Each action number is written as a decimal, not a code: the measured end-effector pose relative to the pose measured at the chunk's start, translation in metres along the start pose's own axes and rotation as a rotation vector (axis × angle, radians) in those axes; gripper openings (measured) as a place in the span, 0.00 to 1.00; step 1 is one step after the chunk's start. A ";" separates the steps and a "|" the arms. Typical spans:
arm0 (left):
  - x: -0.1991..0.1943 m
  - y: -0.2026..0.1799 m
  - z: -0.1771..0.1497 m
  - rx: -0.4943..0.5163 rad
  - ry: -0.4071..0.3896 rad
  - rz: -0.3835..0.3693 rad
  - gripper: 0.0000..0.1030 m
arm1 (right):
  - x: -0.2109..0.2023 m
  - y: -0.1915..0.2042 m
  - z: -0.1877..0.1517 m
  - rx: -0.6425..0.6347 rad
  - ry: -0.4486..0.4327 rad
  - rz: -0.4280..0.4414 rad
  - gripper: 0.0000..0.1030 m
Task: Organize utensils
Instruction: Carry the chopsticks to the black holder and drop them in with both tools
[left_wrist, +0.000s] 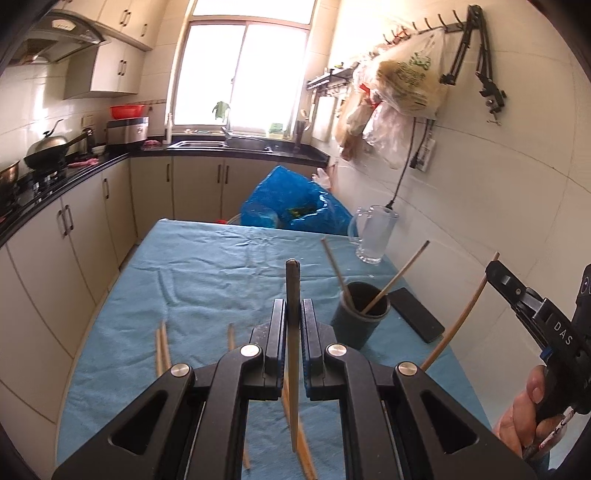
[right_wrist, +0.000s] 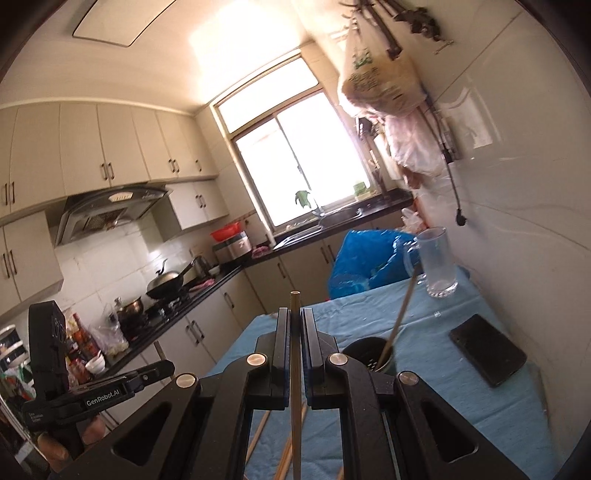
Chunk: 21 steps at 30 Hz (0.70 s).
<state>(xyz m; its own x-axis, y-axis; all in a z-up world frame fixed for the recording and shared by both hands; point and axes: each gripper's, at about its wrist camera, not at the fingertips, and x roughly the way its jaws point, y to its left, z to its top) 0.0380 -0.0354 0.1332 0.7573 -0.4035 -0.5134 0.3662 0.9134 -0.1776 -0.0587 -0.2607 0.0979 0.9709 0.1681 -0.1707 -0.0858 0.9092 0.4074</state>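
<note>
My left gripper (left_wrist: 293, 314) is shut on a wooden chopstick (left_wrist: 293, 354) that stands upright between its pads, above the blue tablecloth (left_wrist: 207, 273). A dark round utensil cup (left_wrist: 360, 319) stands just right of it with two chopsticks (left_wrist: 397, 277) leaning inside. My right gripper (right_wrist: 294, 325) is shut on another chopstick (right_wrist: 295, 398), held high to the left of the cup (right_wrist: 369, 356); it shows at the right edge of the left wrist view (left_wrist: 495, 271). Several loose chopsticks (left_wrist: 162, 349) lie on the cloth near the front.
A black phone (left_wrist: 417, 314) lies right of the cup by the wall. A glass mug (left_wrist: 373, 234) stands at the far right corner. A blue plastic bag (left_wrist: 295, 205) sits behind the table. Kitchen counters (left_wrist: 74, 177) run along the left.
</note>
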 end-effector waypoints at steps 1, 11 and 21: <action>0.001 -0.003 0.002 0.006 0.001 -0.004 0.07 | -0.002 -0.003 0.002 0.004 -0.007 -0.006 0.06; 0.023 -0.040 0.034 0.055 0.002 -0.061 0.07 | -0.010 -0.024 0.031 0.024 -0.069 -0.052 0.06; 0.036 -0.070 0.091 0.089 -0.074 -0.080 0.07 | 0.004 -0.028 0.073 -0.020 -0.140 -0.102 0.06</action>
<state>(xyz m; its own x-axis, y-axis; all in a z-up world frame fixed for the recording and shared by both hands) 0.0888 -0.1186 0.2039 0.7606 -0.4804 -0.4367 0.4708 0.8713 -0.1385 -0.0364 -0.3130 0.1513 0.9963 0.0212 -0.0828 0.0116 0.9264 0.3765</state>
